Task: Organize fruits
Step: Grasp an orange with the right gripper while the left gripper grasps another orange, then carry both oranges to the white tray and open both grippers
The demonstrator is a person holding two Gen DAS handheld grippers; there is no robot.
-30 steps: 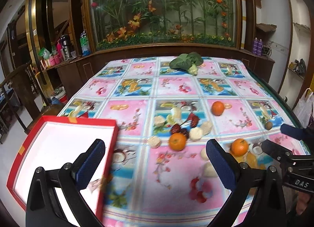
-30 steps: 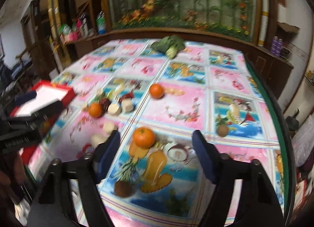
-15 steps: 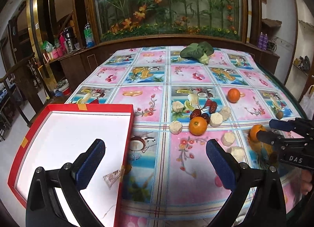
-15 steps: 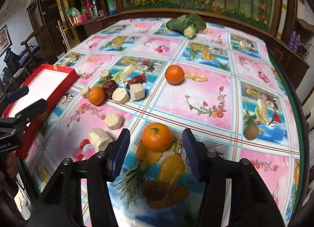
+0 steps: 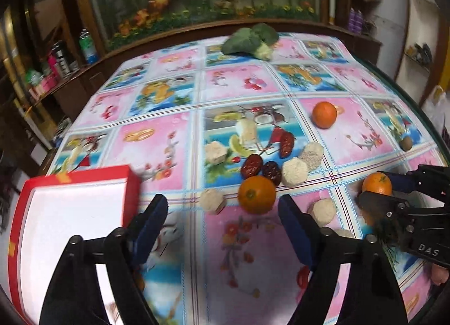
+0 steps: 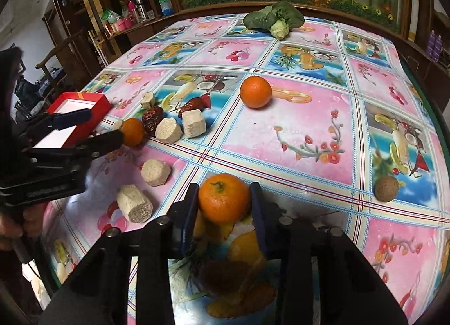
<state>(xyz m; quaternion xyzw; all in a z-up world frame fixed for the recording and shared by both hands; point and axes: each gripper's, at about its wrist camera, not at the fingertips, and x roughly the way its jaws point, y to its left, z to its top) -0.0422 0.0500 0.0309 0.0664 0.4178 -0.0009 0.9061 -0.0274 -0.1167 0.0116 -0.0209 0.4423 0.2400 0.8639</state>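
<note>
Since half a second ago the right gripper (image 6: pixel 223 206) has narrowed from straddling the near orange (image 6: pixel 224 197) to both blue pads touching its flanks; grip looks made, fruit low in frame centre, whether lifted off the cloth I cannot tell. Left gripper (image 5: pixel 223 229) has swung toward the middle orange (image 5: pixel 257 195), jaws wide, nothing between them; fruit sits just beyond the tips, centre of the left view.

Third orange (image 6: pixel 255 91) upper centre of the right view, well apart. Small brown round fruit, maybe a kiwi (image 6: pixel 387 188), right edge. Red dates (image 5: pixel 261 168) and pale cut chunks (image 5: pixel 294 170) cluster just beyond the middle orange, one date touching it or nearly.

Red tray (image 5: pixel 73 176), white inside, lower left of the left view, holds no fruit that I can see. Task barely begun, by my reading.

Step in hand, judged: secure and lift the gripped orange.
- Pads sit about at the widest girth; keep them there, round skin slips.
- Rise straight before travelling left toward the tray; pale chunks lie along that path.
- Left gripper: approach the middle orange from the near side so the dates are not shoved.

Surface: glossy tablecloth (image 6: pixel 295 133) of pink and blue fruit-print squares; printed oranges can mislead. Leafy green vegetable (image 6: pixel 274 19) at far end. Beyond, dark wood cabinetry, a glazed panel of artificial flowers, bottles on a shelf upper left.
</note>
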